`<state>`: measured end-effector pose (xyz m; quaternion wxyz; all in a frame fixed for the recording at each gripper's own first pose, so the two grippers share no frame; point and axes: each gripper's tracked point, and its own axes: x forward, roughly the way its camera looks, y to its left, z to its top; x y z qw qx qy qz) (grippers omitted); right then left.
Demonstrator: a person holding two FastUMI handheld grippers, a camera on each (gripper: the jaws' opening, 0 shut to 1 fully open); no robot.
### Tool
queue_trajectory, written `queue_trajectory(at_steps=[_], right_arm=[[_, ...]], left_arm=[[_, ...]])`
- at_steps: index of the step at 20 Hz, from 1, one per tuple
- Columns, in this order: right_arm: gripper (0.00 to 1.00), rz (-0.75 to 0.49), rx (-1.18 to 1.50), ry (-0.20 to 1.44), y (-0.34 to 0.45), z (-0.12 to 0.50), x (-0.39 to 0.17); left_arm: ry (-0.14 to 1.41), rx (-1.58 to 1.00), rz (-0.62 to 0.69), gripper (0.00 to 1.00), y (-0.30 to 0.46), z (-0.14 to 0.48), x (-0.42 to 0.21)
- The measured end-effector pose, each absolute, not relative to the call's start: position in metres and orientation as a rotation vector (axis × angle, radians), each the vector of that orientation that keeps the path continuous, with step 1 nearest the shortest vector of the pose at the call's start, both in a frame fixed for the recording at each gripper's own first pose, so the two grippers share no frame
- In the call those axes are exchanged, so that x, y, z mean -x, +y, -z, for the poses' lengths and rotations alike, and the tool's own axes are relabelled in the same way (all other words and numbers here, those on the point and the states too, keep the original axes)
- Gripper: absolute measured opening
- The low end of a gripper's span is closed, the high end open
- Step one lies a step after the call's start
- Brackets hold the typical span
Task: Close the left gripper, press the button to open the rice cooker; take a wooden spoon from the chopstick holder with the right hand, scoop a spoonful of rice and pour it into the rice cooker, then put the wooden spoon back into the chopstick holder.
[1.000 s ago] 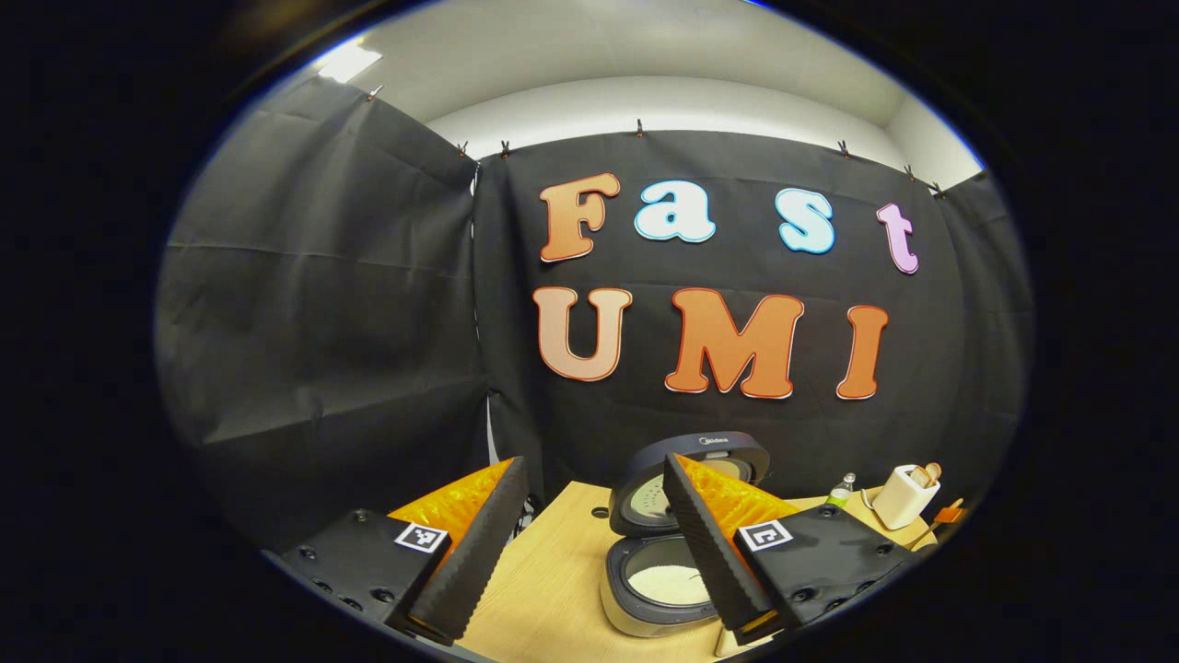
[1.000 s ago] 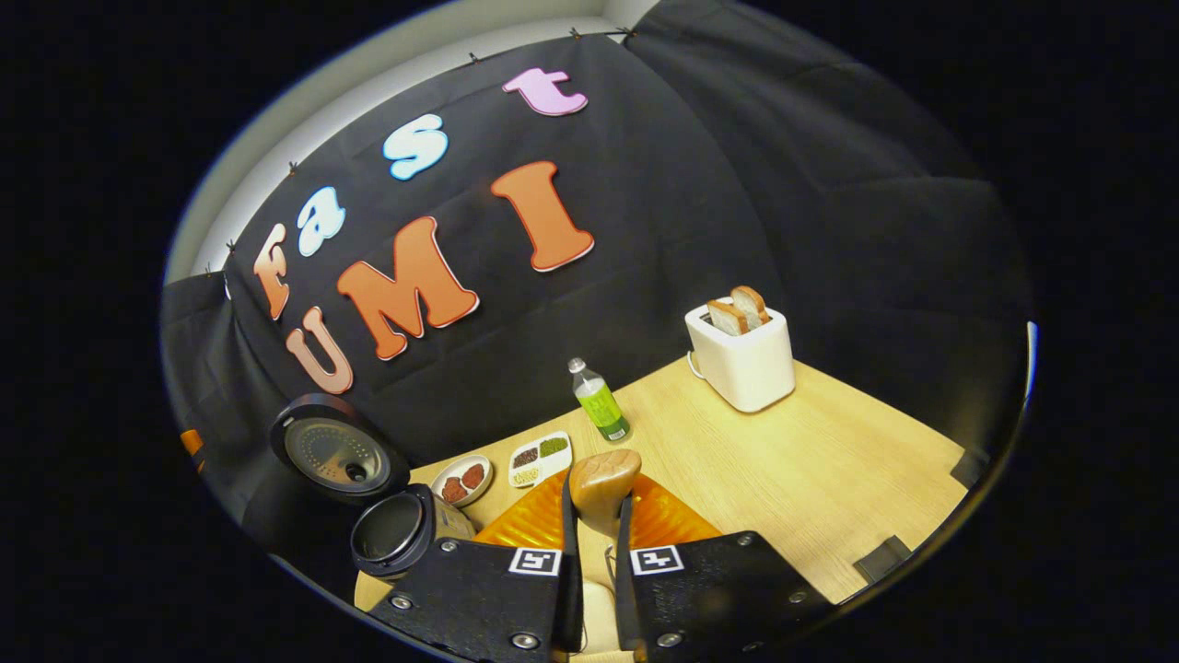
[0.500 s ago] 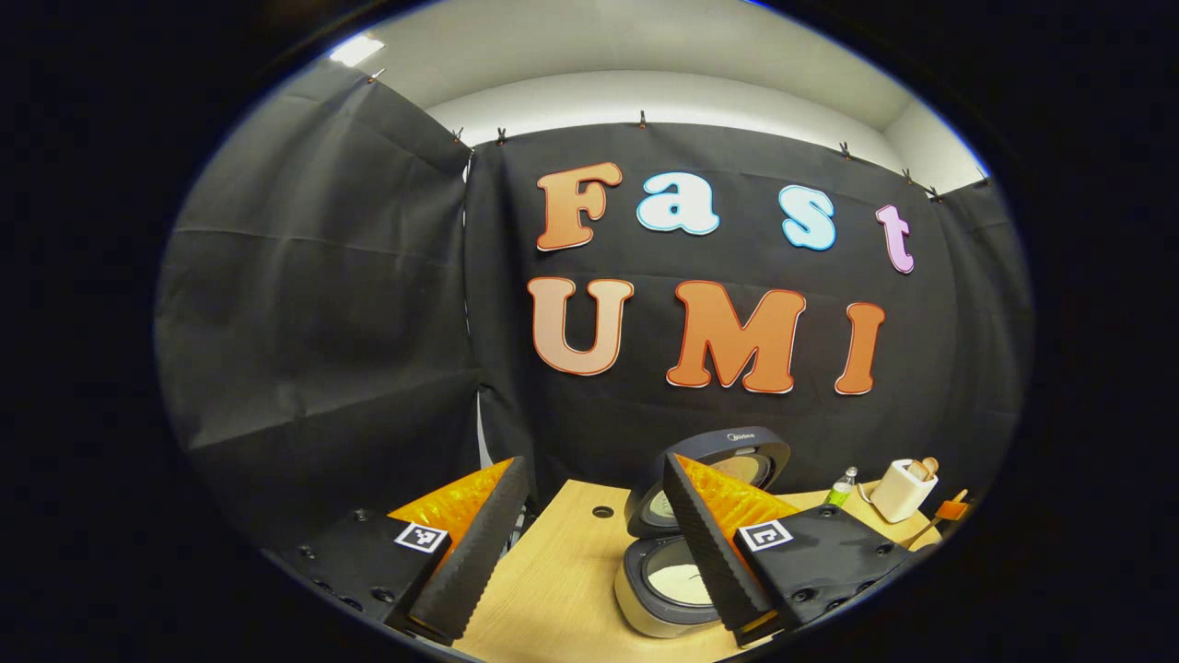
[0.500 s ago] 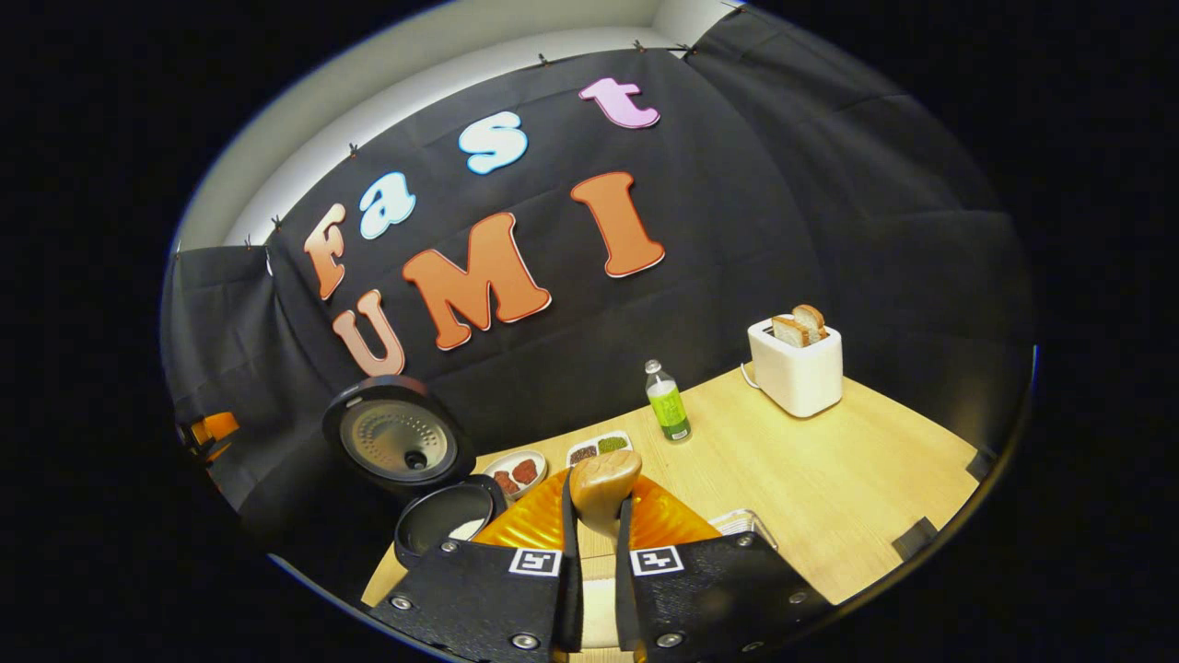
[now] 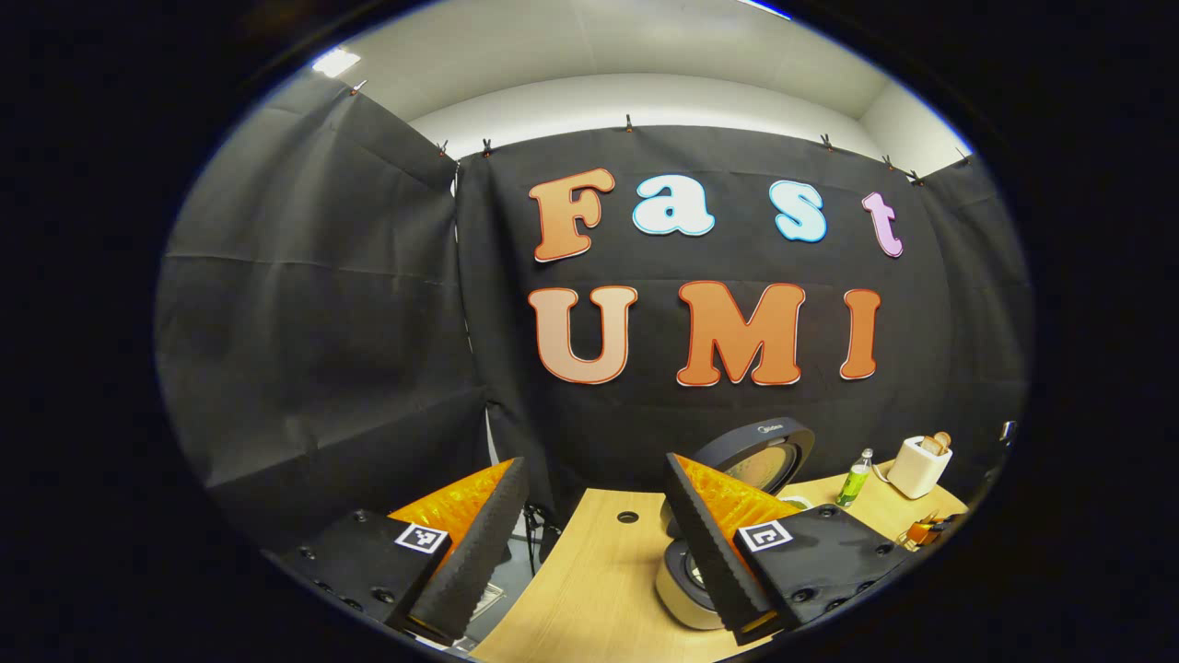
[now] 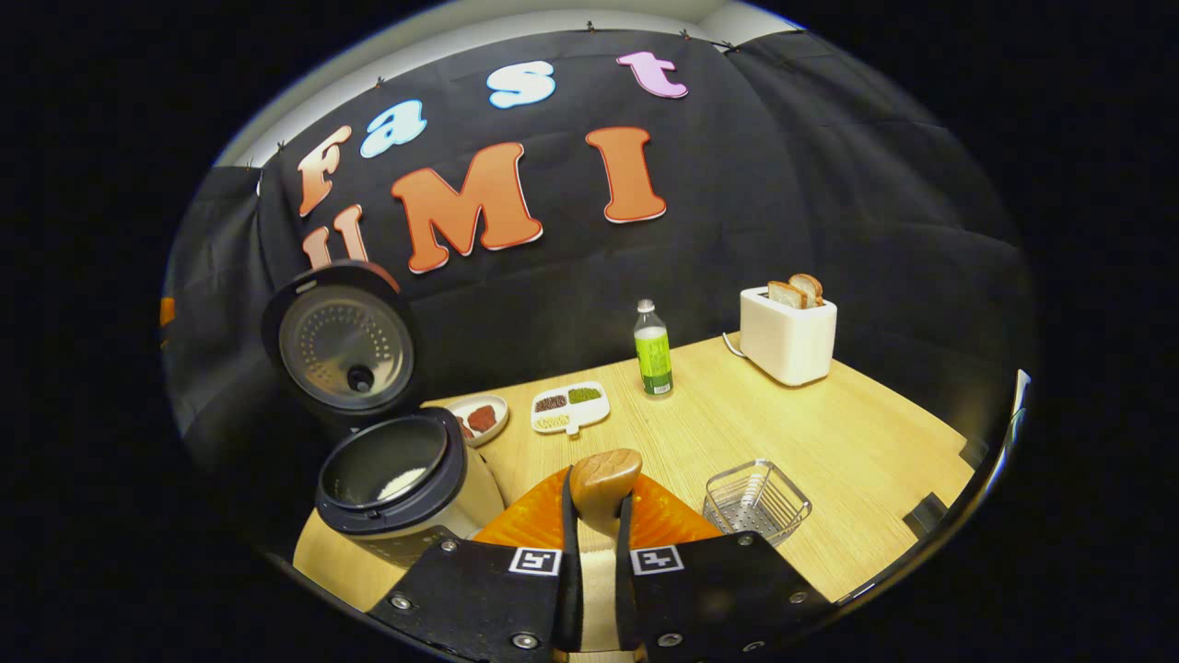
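My right gripper (image 6: 596,512) is shut on the handle of the wooden spoon (image 6: 604,473), whose head stands up just past the fingertips. The rice cooker (image 6: 402,488) stands open at the lower left of the right gripper view, lid (image 6: 343,345) raised, a little white rice (image 6: 402,481) in the pot. A wire chopstick holder (image 6: 756,498) sits on the table to the right of the spoon. In the left gripper view my left gripper (image 5: 594,465) is open and holds nothing. The rice cooker (image 5: 683,597) is partly hidden behind its right finger, with the lid (image 5: 763,454) up.
On the wooden table (image 6: 834,442) stand a white toaster (image 6: 788,333) with bread slices, a green bottle (image 6: 653,351), a divided tray of grains (image 6: 571,408) and a small plate (image 6: 481,419) of red food. Toaster (image 5: 916,465) and bottle (image 5: 857,477) appear far right.
The right gripper view has swung level with the spoon still held; the cooker now looms near at left and the wire holder has come into view. The left gripper drew back and leftward from the cooker.
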<state>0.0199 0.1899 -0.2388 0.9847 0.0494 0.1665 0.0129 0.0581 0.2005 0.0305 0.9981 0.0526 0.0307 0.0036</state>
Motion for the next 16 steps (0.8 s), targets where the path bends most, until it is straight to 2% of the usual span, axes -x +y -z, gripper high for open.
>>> queue_trajectory(at_steps=[1, 3, 7, 13, 16], right_arm=[[0.13, -0.011, -0.082, 0.335, 0.192, 0.244, -0.020], [0.13, 0.015, -0.055, 0.306, 0.198, 0.245, -0.022], [0.13, -0.017, -0.048, 0.323, 0.224, 0.258, -0.015], [0.13, -0.079, -0.390, 0.368, 0.263, 0.270, 0.000], [0.13, -0.059, -0.565, 0.351, 0.247, 0.273, -0.001]], left_arm=[[0.070, -0.105, -0.008, 0.98, 0.205, -0.029, -0.058], [0.082, -0.099, -0.012, 0.97, 0.215, -0.025, -0.058], [0.090, -0.097, -0.024, 0.96, 0.230, -0.023, -0.058], [0.110, -0.087, -0.020, 0.96, 0.236, -0.013, -0.060], [0.123, -0.067, -0.004, 0.96, 0.233, -0.005, -0.063]])
